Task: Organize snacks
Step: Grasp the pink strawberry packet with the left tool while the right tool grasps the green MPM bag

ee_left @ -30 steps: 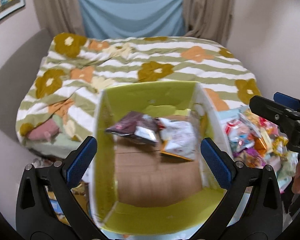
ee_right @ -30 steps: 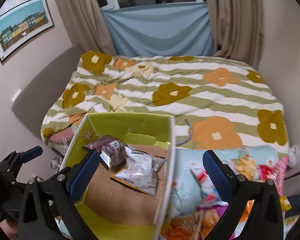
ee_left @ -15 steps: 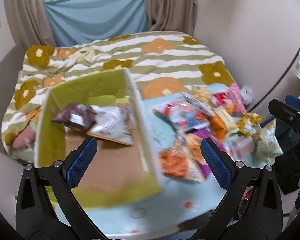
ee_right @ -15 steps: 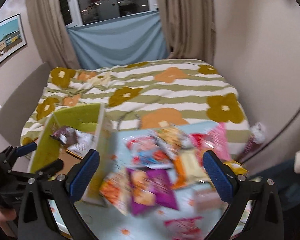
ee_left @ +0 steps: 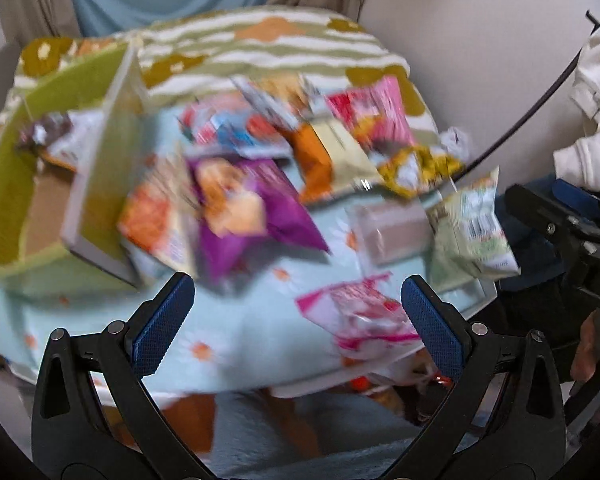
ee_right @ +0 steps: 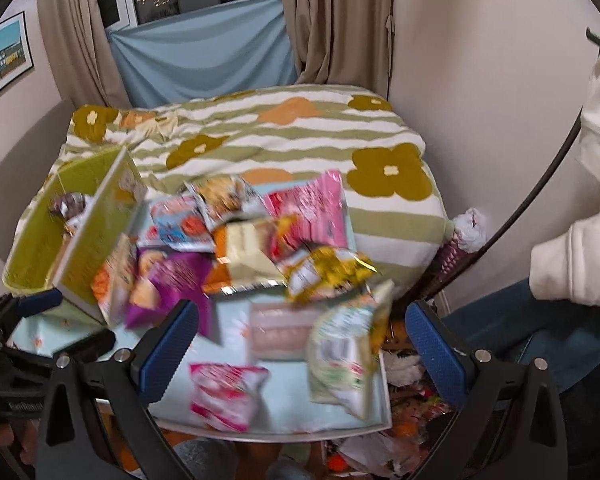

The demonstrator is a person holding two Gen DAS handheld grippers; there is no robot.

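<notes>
- At far left, green box (ee_right: 32,236) open on top, standing on the light blue tabletop (ee_right: 292,408); a dark brown packet (ee_right: 70,202) and a white one lying inside, blurred.
- Just right of the box wall, orange packet (ee_right: 110,280) leaning against it, then purple packet (ee_right: 168,284) touching it.
- Left claw (ee_left: 296,320) wide apart, holding nothing, hovering above the near edge of the tabletop; blue pads (ee_left: 162,326) clear on both sides.
- In the middle, heap of snacks: blue-red packet (ee_right: 180,228), orange-beige packet (ee_right: 242,260), pink packet (ee_right: 320,212) at the far side, overlapping each other.
- Near side, small pink-white packet (ee_right: 226,394) lying alone, between the pads in the left wrist view.
- Right claw (ee_right: 302,350) also wide apart, empty, above a pale pink flat packet (ee_right: 278,334).
- More to the right, yellow crinkled packet (ee_right: 332,272) and pale green packet (ee_right: 346,356) at the right edge of the tabletop.
- Behind everything, bed with striped flower blanket (ee_right: 300,136).
- At far right, cream sleeve (ee_right: 580,256) of a person.
</notes>
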